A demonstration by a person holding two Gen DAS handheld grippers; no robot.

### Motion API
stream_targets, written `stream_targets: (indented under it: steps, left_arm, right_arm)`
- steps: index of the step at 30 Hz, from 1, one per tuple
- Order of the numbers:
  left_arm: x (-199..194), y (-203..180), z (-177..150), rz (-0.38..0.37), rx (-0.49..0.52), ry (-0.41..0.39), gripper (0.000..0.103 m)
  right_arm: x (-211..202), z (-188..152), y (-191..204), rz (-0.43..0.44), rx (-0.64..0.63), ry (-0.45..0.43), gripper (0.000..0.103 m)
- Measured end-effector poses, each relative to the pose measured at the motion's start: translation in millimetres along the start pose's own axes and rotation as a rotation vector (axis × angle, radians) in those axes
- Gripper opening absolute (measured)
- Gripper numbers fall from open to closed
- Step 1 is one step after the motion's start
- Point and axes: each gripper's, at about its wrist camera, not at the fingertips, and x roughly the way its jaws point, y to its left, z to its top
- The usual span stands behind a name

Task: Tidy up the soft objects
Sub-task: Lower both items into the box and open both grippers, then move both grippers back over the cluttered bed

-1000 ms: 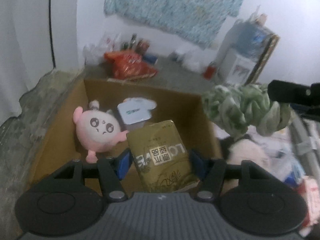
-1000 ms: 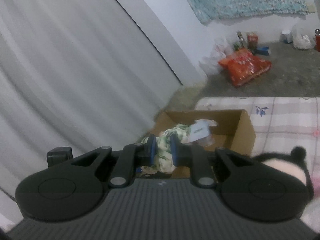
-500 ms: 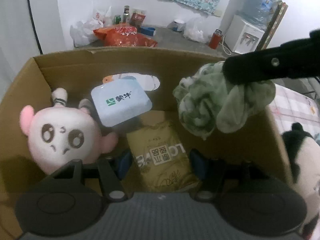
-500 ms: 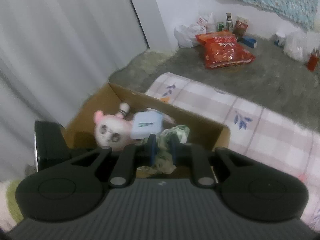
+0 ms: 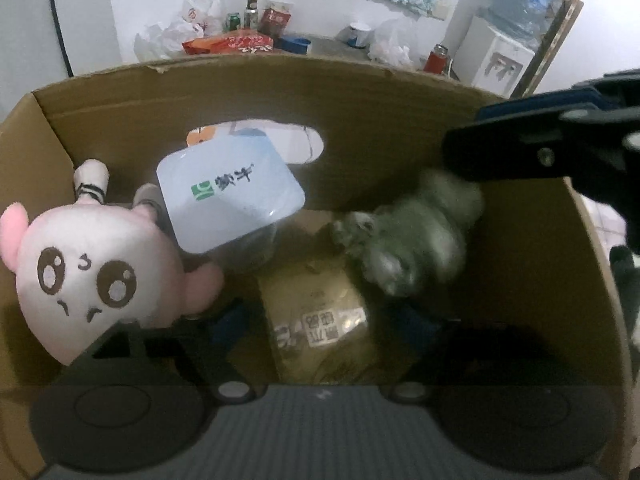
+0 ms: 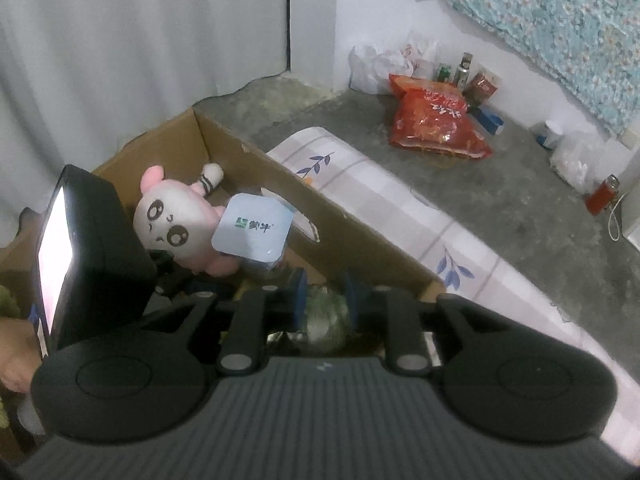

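A cardboard box (image 5: 280, 68) holds a pink plush (image 5: 88, 268), a blue-lidded cup (image 5: 228, 196) and a gold pouch (image 5: 316, 300). My left gripper (image 5: 320, 322) is low inside the box. Its jaws are opening and stand clear of the pouch lying between them. A green crumpled cloth (image 5: 412, 240) is blurred just under my right gripper (image 5: 464, 140) at the box's right side. In the right wrist view the right gripper (image 6: 324, 300) is opening, with the green cloth (image 6: 324, 316) in the gap, slipping down. The plush (image 6: 168, 220) and cup (image 6: 252, 228) lie beyond.
The box (image 6: 256, 152) stands against a checked mattress (image 6: 400, 208) on a concrete floor. A red snack bag (image 6: 436, 120), bottles and plastic bags lie by the far wall. A water dispenser (image 5: 500, 56) stands at the back right. A black-and-white plush (image 5: 628, 280) sits outside the box's right wall.
Both grippers came down into the box. The left jaws widened away from the gold pouch. The right gripper carried the green cloth in, and its jaws parted a little.
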Motion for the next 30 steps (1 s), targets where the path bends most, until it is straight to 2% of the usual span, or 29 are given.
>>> stream_targets:
  steps: [3,7,11,12,17,18,20,21,24,27,30]
  left_arm:
    - [-1.3,1.3,2.0,-0.006,-0.015,-0.002,0.086]
    - [-4.2,2.5,6.5,-0.011,-0.041,0.012,0.088]
    - [-2.2,9.1,12.4,-0.016,-0.071,0.06,0.076]
    - [-0.4,11.2,12.0,-0.016,-0.085,0.075,0.077]
    - [2.2,19.7,9.8,-0.079,-0.152,0.107,0.079]
    - [1.7,20.9,10.7,-0.097,-0.167,0.118,0.082]
    - [-2.7,23.3,12.8,-0.099,-0.2,0.11,0.086]
    - [-9.5,24.3,13.1,-0.106,-0.212,0.098,0.087]
    - [-31.9,26.8,13.0,-0.105,-0.229,0.061,0.089]
    - [-65.5,25.0,8.7,-0.115,-0.226,0.017,0.091]
    - [-110.9,18.5,-0.6,-0.129,-0.213,-0.052,0.093]
  right_arm:
    - [-10.3,2.1,-3.2,-0.002,0.023,-0.022,0.022]
    - [-43.5,0.6,-14.0,0.012,0.079,-0.085,0.023]
    - [-95.5,-14.2,-26.5,0.039,0.156,-0.174,0.025]
    - [-110.2,-21.8,-29.1,0.054,0.18,-0.196,0.026]
    - [-180.0,-78.8,-43.1,0.115,0.307,-0.275,0.031]
    - [-190.2,-89.8,-45.1,0.121,0.327,-0.285,0.033]
    - [-216.0,-118.0,-51.2,0.125,0.383,-0.309,0.039]
    - [-228.7,-132.6,-53.2,0.12,0.409,-0.323,0.047]
    - [-267.6,-178.0,-57.0,0.08,0.477,-0.37,0.059]
    - [-304.8,-225.1,-58.1,0.021,0.541,-0.407,0.077]
    - [-336.6,-267.1,-49.7,-0.063,0.565,-0.428,0.083]
